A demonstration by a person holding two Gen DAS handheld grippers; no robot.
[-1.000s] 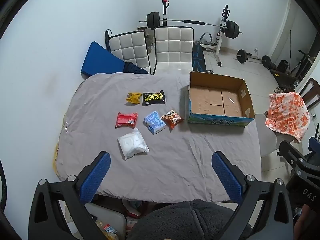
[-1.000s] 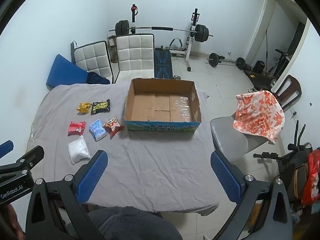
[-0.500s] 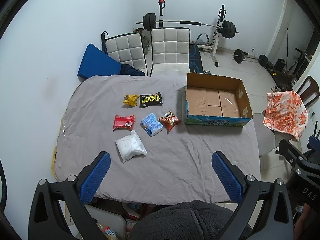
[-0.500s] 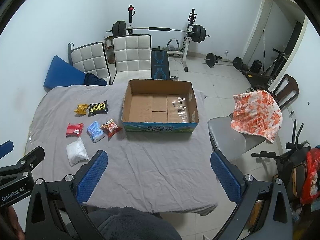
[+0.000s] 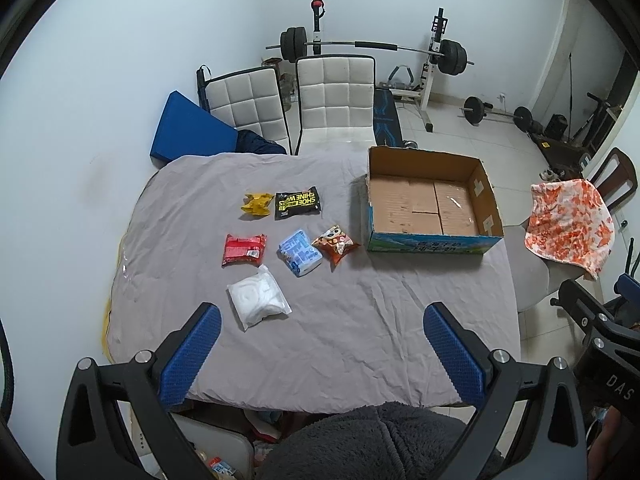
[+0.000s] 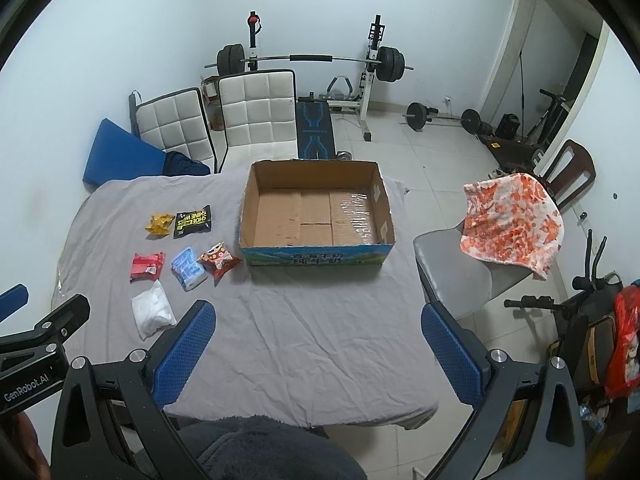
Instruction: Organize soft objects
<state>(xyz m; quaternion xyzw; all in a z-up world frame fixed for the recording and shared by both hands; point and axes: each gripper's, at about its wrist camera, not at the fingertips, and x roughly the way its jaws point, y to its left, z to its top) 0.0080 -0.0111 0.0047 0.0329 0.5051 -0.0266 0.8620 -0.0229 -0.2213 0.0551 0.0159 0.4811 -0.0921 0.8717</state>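
Both tongs gape wide, nothing gripped: left gripper and right gripper, blue knurled pads, hover above the near tabletop edge. Six soft packets lie on the left half of the wrinkled grey cloth: white pouch nearest, red packet, pale blue pack, orange snack bag, black sachet, crumpled yellow wrapper. Open cardboard box, bare inside, sits at the far right corner.
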